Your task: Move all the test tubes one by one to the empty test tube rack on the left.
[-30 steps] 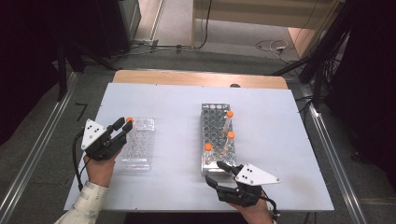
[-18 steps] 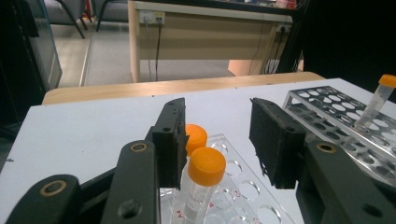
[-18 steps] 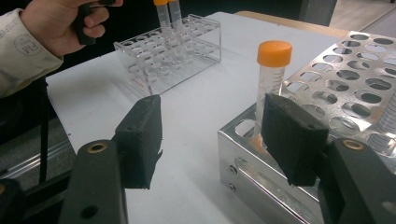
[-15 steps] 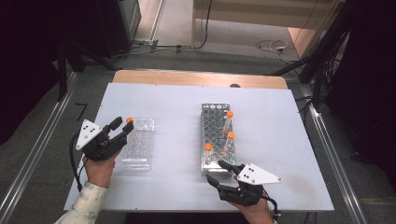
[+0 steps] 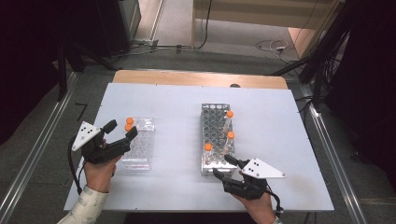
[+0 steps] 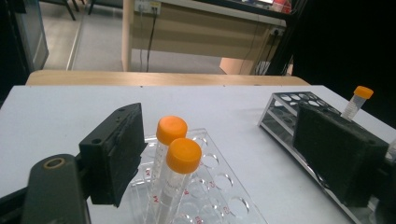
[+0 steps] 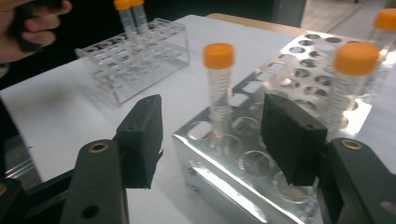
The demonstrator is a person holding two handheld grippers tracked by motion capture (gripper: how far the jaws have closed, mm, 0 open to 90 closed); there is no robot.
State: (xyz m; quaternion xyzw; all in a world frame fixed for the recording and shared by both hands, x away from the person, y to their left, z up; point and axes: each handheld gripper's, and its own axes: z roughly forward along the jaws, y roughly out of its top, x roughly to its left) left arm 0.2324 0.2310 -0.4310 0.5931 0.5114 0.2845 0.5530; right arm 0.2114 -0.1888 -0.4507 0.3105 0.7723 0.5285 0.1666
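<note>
The left tongs (image 6: 224, 154) have just been opening, released around a tube (image 6: 180, 172) in the clear rack (image 5: 138, 149); right tongs (image 7: 215, 135) gaping beside it; withdrawing straight is best.

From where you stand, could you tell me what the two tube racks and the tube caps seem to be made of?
The clear rack looks like glossy transparent plastic, perhaps acrylic: the table shows through its walls. The metal rack seems brushed aluminium or steel: silvery, with bright reflections. The orange caps look like matte moulded plastic, opaque and evenly coloured.

In the left gripper view the clear rack (image 6: 205, 186) and its two orange-capped tubes (image 6: 180, 172) run off the bottom edge, and the rack's red markings stay unreadable.
</note>
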